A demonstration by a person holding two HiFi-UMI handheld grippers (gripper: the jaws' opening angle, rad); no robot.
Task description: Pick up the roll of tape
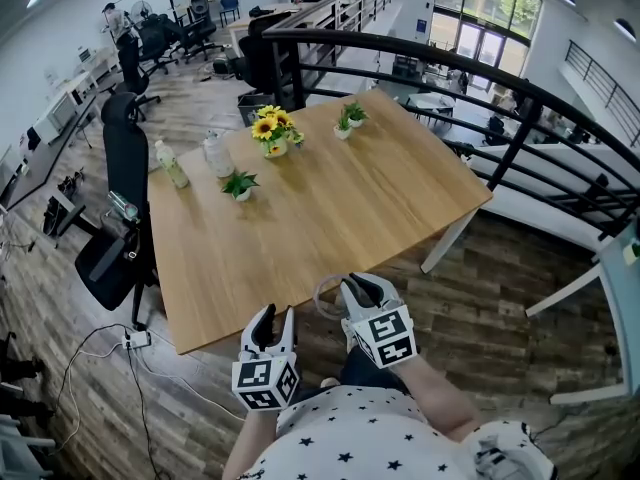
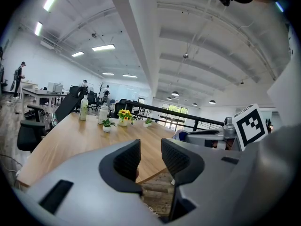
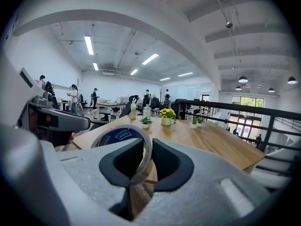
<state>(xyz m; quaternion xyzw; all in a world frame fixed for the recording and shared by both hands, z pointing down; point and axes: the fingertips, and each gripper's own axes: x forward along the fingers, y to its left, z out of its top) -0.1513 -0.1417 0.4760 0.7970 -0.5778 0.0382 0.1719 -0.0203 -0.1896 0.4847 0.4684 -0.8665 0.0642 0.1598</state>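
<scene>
The clear roll of tape with a blue-printed core stands on edge at the near edge of the light wooden table. Its wall is pinched between the jaws of the right gripper. Just beside it, the left gripper holds its jaws apart with nothing between them. Farther along the table stands a pot of yellow sunflowers.

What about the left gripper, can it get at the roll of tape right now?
Probably yes: the left gripper, empty with jaws apart, sits beside the roll of tape with nothing between them. The right gripper clamps one wall, so only its free side is open.
</scene>
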